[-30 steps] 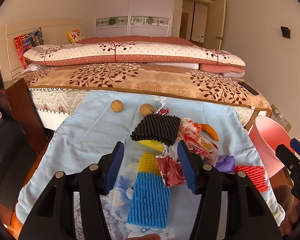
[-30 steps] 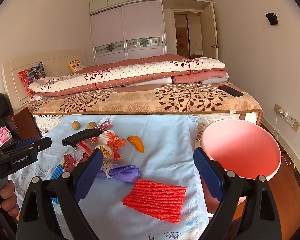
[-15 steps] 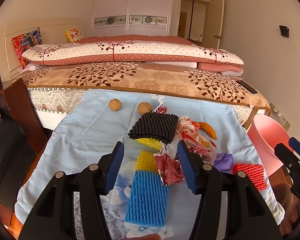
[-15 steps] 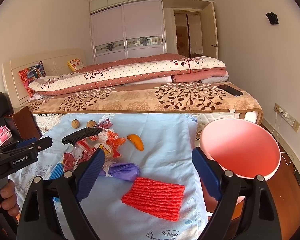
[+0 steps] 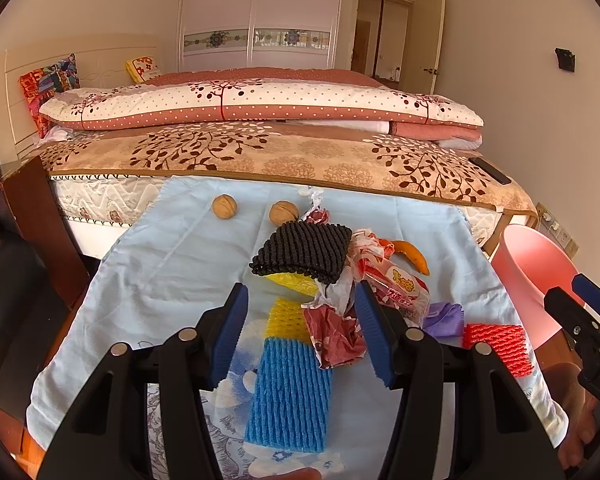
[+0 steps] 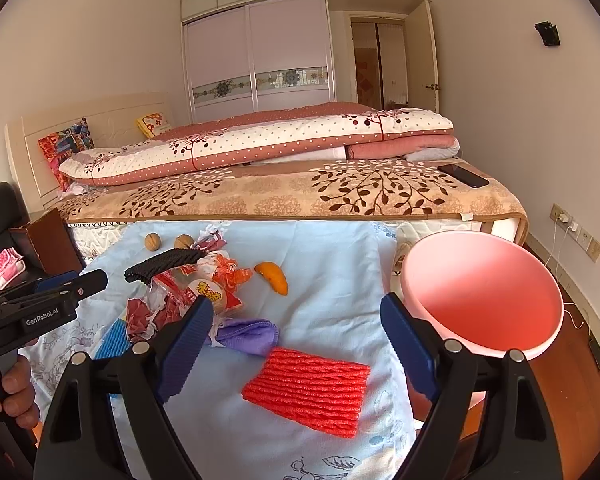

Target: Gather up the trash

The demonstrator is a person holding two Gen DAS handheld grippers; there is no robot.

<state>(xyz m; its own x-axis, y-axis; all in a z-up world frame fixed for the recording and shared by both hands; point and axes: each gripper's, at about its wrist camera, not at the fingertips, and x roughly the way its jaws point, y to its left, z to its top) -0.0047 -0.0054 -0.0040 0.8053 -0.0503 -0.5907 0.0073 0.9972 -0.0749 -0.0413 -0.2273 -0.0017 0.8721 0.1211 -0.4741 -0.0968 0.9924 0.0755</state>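
Note:
Trash lies on a light blue cloth (image 5: pixel 172 264): a blue foam net (image 5: pixel 290 396), a yellow foam net (image 5: pixel 288 316), a black foam net (image 5: pixel 304 252), crumpled red wrappers (image 5: pixel 336 336), a snack bag (image 5: pixel 400 288), an orange peel (image 5: pixel 414 256), a purple wrapper (image 6: pixel 248 336) and a red foam net (image 6: pixel 308 386). My left gripper (image 5: pixel 300 332) is open and empty above the blue and yellow nets. My right gripper (image 6: pixel 296 348) is open and empty above the red foam net. A pink bin (image 6: pixel 480 292) stands to the right of the cloth.
Two walnuts (image 5: pixel 224 207) (image 5: pixel 283 212) lie at the cloth's far edge. A bed (image 5: pixel 260 160) with folded quilts stands behind, with a phone (image 6: pixel 462 175) on it. A dark wooden bedside table (image 5: pixel 32 200) is at the left. Wall sockets (image 6: pixel 576 232) are at the right.
Both grippers have drifted slightly back and up. Both stay open and empty. The trash has not moved.

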